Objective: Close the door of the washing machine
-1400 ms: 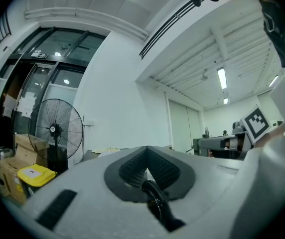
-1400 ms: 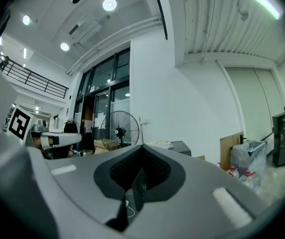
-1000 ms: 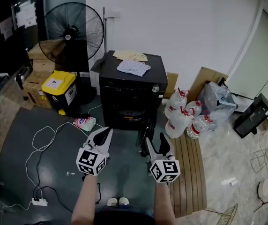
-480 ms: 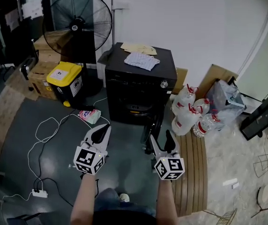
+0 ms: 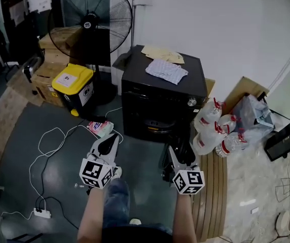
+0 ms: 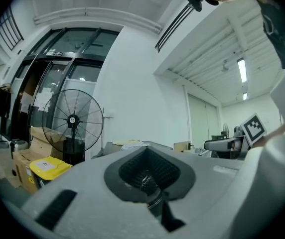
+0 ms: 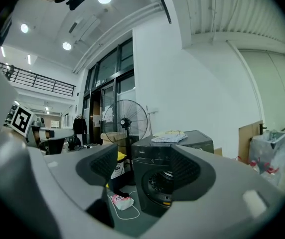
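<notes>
The black front-loading washing machine (image 5: pixel 162 92) stands against the white wall, its round drum opening (image 5: pixel 155 123) uncovered. Its dark door (image 5: pixel 167 162) hangs open at the lower right front, just left of my right gripper (image 5: pixel 180 153). That gripper is open with nothing between its jaws; in the right gripper view (image 7: pixel 142 176) the washing machine (image 7: pixel 175 158) and drum opening (image 7: pixel 160 183) show through the gap. My left gripper (image 5: pixel 113 138) is shut and empty, out over the floor to the left of the machine front. Its pads (image 6: pixel 147 173) meet in the left gripper view.
Folded cloth (image 5: pixel 166 70) and paper (image 5: pixel 161 53) lie on the machine's top. A standing fan (image 5: pixel 91 22), a yellow-lidded bin (image 5: pixel 74 87) and cardboard boxes (image 5: pixel 48 59) are at left. Water jugs (image 5: pixel 213 130) and wooden slats (image 5: pixel 213 186) are at right. A white cable (image 5: pixel 48 140) and a packet (image 5: pixel 100 128) lie on the floor.
The person has stepped toward the washing machine, which now looks larger and nearer. Both grippers have moved forward and a little lower. The right jaws stay wide apart.
</notes>
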Action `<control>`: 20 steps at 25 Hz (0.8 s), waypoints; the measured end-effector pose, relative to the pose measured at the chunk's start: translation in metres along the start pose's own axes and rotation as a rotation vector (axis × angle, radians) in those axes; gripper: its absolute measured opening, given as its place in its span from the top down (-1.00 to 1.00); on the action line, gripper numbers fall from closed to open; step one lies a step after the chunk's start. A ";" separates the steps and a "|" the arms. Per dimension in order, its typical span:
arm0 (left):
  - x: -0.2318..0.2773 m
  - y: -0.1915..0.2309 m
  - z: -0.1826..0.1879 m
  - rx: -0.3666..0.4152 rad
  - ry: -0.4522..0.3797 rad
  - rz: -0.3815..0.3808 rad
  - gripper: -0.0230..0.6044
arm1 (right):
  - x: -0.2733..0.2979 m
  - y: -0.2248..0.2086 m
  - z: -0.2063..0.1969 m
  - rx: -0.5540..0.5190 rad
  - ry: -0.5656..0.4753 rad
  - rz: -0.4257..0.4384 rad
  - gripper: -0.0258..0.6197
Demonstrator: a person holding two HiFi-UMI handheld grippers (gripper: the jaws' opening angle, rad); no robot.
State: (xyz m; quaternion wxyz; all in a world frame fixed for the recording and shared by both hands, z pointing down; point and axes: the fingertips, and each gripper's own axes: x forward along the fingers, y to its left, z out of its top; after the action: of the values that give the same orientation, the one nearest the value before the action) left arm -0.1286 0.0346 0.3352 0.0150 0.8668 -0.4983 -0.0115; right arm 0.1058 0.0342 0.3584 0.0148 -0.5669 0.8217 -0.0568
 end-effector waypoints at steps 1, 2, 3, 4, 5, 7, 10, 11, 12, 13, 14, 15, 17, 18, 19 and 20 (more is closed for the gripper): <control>0.015 0.014 -0.002 0.002 -0.002 -0.009 0.93 | 0.018 -0.002 -0.001 -0.005 -0.004 -0.007 -0.07; 0.032 0.028 -0.002 0.005 -0.003 -0.018 0.93 | 0.036 -0.006 -0.001 -0.008 -0.009 -0.018 -0.07; 0.050 0.043 -0.001 0.007 -0.004 -0.027 0.93 | 0.056 -0.011 0.000 -0.009 -0.012 -0.031 -0.07; 0.067 0.058 0.001 0.007 -0.003 -0.037 0.93 | 0.076 -0.016 0.001 -0.007 -0.012 -0.047 -0.07; 0.085 0.071 0.004 0.007 0.001 -0.051 0.93 | 0.095 -0.020 0.003 -0.003 -0.010 -0.064 -0.07; 0.118 0.094 0.007 0.011 0.014 -0.090 0.93 | 0.131 -0.029 0.007 0.008 -0.010 -0.096 -0.07; 0.162 0.124 0.010 0.013 0.021 -0.138 0.93 | 0.178 -0.036 0.010 0.018 -0.012 -0.128 -0.07; 0.175 0.133 0.010 0.015 0.023 -0.155 0.93 | 0.191 -0.038 0.010 0.021 -0.011 -0.139 -0.07; 0.187 0.139 0.010 0.018 0.026 -0.174 0.93 | 0.201 -0.040 0.009 0.023 -0.011 -0.153 -0.07; 0.198 0.145 0.008 0.020 0.030 -0.193 0.93 | 0.210 -0.042 0.008 0.024 -0.011 -0.167 -0.07; 0.208 0.151 0.006 0.022 0.035 -0.211 0.93 | 0.217 -0.045 0.007 0.026 -0.010 -0.181 -0.07; 0.217 0.155 0.005 0.023 0.039 -0.227 0.93 | 0.224 -0.047 0.005 0.029 -0.011 -0.195 -0.07; 0.234 0.162 0.002 0.023 0.046 -0.255 0.93 | 0.234 -0.054 0.004 0.038 -0.015 -0.224 -0.07; 0.244 0.164 0.001 0.018 0.048 -0.267 0.93 | 0.238 -0.059 0.004 0.042 -0.017 -0.236 -0.07; 0.253 0.165 0.000 0.011 0.051 -0.277 0.93 | 0.242 -0.064 0.004 0.045 -0.016 -0.247 -0.07; 0.262 0.164 -0.002 0.005 0.055 -0.287 0.93 | 0.244 -0.070 0.004 0.047 -0.014 -0.257 -0.07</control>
State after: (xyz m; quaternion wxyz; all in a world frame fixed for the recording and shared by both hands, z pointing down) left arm -0.1387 -0.2744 0.3421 0.0249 0.9291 -0.3688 0.0116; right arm 0.0836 -0.2186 0.3721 0.0266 -0.6676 0.7404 -0.0736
